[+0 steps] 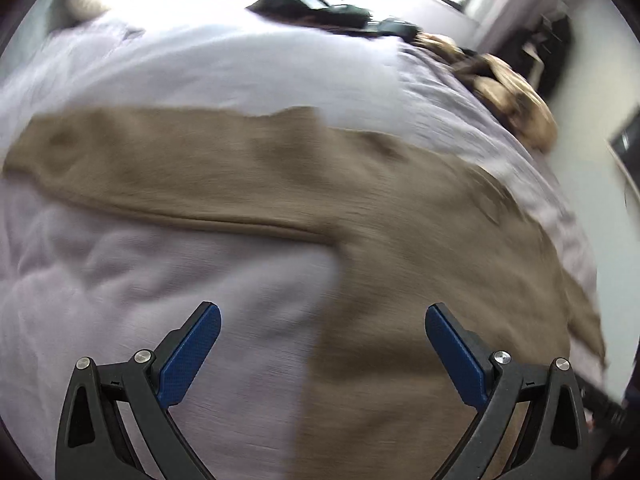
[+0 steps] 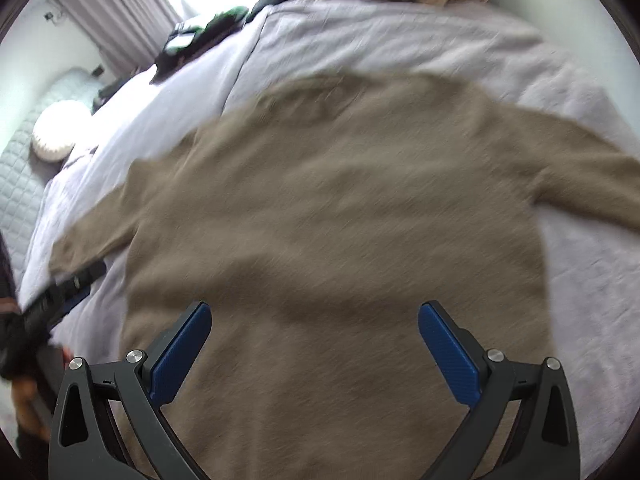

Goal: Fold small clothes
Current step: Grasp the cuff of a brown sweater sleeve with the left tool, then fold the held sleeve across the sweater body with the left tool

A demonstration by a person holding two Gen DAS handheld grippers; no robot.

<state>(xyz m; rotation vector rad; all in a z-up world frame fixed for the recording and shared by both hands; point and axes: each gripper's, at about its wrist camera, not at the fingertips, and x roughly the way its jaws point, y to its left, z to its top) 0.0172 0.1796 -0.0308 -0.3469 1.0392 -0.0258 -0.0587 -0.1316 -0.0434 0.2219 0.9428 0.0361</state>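
A tan long-sleeved sweater (image 2: 328, 216) lies spread flat on a pale lilac bedspread (image 2: 400, 36), both sleeves stretched out sideways. In the left wrist view its left sleeve (image 1: 160, 168) runs across the middle and the body (image 1: 420, 300) fills the lower right. My left gripper (image 1: 322, 320) hangs open above the sweater's left side edge, holding nothing. My right gripper (image 2: 314, 318) is open over the lower body of the sweater, empty too. The left gripper (image 2: 60, 292) also shows at the left edge of the right wrist view. Both views are motion-blurred.
Dark clothes (image 1: 320, 4) and a beige-brown heap (image 1: 504, 88) lie along the far side of the bed. A round white cushion (image 2: 54, 132) sits by a quilted grey headboard (image 2: 20, 188). Curtains (image 2: 116, 8) hang behind. A wall (image 1: 592, 92) bounds the right.
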